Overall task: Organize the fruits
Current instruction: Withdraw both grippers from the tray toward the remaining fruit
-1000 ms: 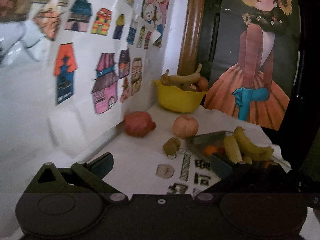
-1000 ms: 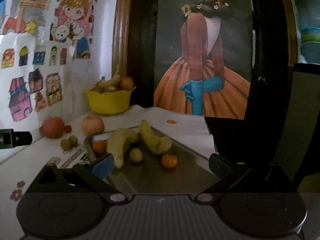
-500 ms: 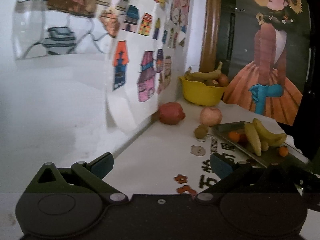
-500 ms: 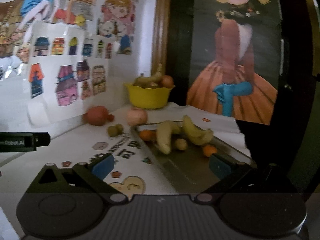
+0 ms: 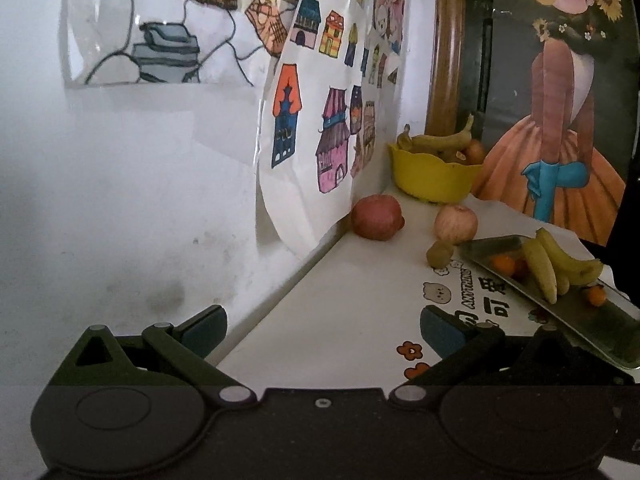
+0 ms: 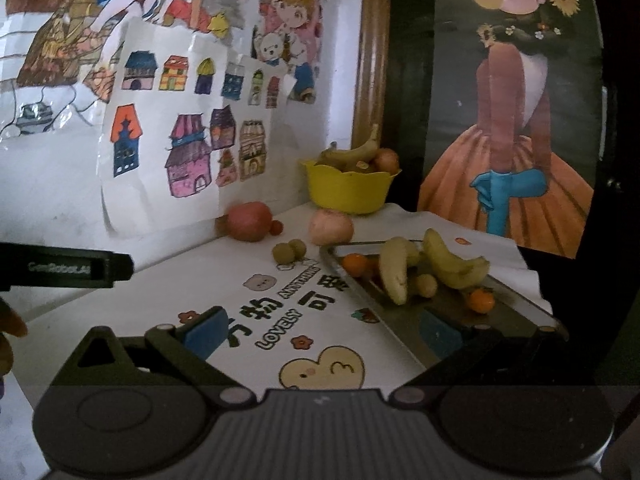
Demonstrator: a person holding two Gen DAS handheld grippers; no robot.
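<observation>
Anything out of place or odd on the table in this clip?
Yes: a pomegranate, an apple and two small green fruits lie loose on the tablecloth, outside the yellow bowl and metal tray. The house drawing curls off the wall at its bottom.

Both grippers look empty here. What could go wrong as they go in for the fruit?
1. The apple and pomegranate lie loose on the table; a nudge could roll them.
2. The bananas lie piled on the tray; a grab may knock the small orange.
3. The bowl is already heaped; added fruit might spill.
</observation>
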